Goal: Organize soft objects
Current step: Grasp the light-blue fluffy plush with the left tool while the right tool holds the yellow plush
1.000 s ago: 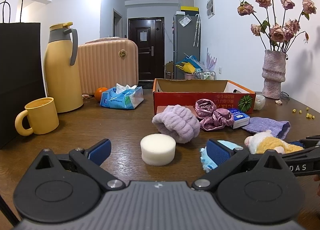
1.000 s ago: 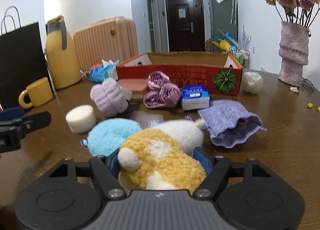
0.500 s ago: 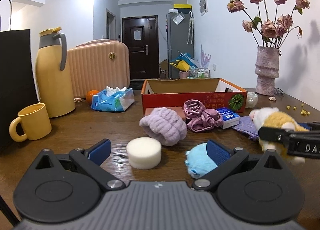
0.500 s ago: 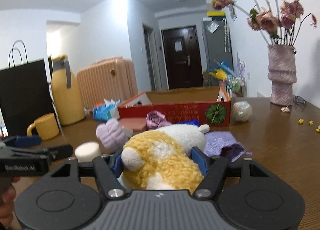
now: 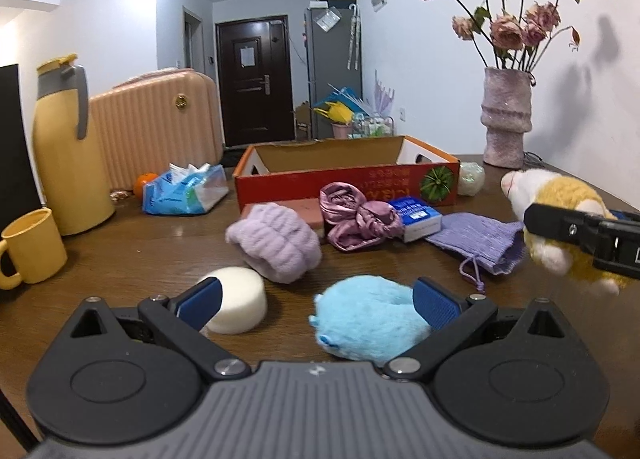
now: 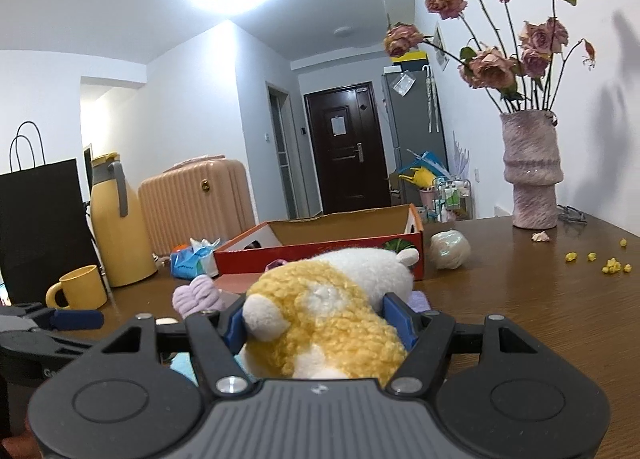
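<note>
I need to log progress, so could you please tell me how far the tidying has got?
Nothing shows inside the red cardboard box yet. The right gripper holds the yellow-and-white plush toy aloft. The fluffy blue plush, white sponge puck and lilac headband remain on the table.

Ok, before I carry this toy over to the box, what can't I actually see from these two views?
- Cardboard box interior floor: both views, hidden by its front wall.
- Blue plush near side: left wrist view, hidden by the left tongs; almost wholly hidden in the right wrist view.
- Yellow-and-white plush underside: right wrist view, hidden by the right tongs body.
- Print on the small blue carton: too small.
</note>
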The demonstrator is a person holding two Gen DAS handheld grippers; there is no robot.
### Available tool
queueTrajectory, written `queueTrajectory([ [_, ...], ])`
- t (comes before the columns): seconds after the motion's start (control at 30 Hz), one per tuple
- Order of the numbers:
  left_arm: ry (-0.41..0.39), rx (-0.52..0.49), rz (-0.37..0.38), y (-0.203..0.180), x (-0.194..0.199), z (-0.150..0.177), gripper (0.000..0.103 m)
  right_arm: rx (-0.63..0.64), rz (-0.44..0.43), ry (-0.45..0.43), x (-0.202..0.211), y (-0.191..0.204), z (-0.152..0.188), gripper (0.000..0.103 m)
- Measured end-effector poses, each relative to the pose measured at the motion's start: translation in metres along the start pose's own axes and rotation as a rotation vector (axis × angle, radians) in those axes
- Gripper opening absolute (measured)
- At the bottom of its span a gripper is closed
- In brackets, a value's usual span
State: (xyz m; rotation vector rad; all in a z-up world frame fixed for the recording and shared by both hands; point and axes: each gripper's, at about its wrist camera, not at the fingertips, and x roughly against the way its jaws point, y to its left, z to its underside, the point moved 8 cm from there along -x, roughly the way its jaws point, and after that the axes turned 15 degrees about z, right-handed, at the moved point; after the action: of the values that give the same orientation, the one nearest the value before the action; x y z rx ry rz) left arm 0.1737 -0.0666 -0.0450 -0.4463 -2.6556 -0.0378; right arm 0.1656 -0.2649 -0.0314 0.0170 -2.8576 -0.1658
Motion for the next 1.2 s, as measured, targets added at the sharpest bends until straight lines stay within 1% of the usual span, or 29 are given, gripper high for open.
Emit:
queueTrajectory([
  [0.43, 0.095, 0.001, 0.072, -0.02, -0.038, 0.006, 0.103, -0.024, 0.053, -0.016, 0.003, -0.023, -0.002, 0.067],
  [0.63, 0.146, -0.008, 0.073, -0.023, -0.063, 0.009, 0.103, -0.022, 0.074, -0.011, 0.002, -0.027, 0.0, 0.067],
  [0.9, 0.218, 0.041, 0.077, -0.012, -0.089, 0.016, 0.103, -0.018, 0.102, 0.014, -0.004, -0.029, 0.002, 0.067],
  [0.93, 0.225, 0.046, 0.079, -0.012, -0.091, 0.017, 0.1, -0.018, 0.105, 0.017, -0.005, -0.029, 0.002, 0.067],
  [0.97, 0.233, 0.054, 0.085, -0.011, -0.092, 0.018, 0.095, -0.017, 0.109, 0.02, -0.006, -0.03, 0.003, 0.067],
  [1.0, 0.243, 0.063, 0.091, -0.01, -0.094, 0.019, 0.093, -0.016, 0.112, 0.023, -0.007, -0.03, 0.003, 0.067],
  [1.07, 0.259, 0.08, 0.099, -0.008, -0.097, 0.022, 0.083, -0.014, 0.118, 0.028, -0.008, -0.03, 0.004, 0.067],
  [1.2, 0.249, 0.095, 0.115, -0.007, -0.095, 0.02, 0.079, -0.009, 0.127, 0.036, -0.011, -0.031, 0.005, 0.067],
])
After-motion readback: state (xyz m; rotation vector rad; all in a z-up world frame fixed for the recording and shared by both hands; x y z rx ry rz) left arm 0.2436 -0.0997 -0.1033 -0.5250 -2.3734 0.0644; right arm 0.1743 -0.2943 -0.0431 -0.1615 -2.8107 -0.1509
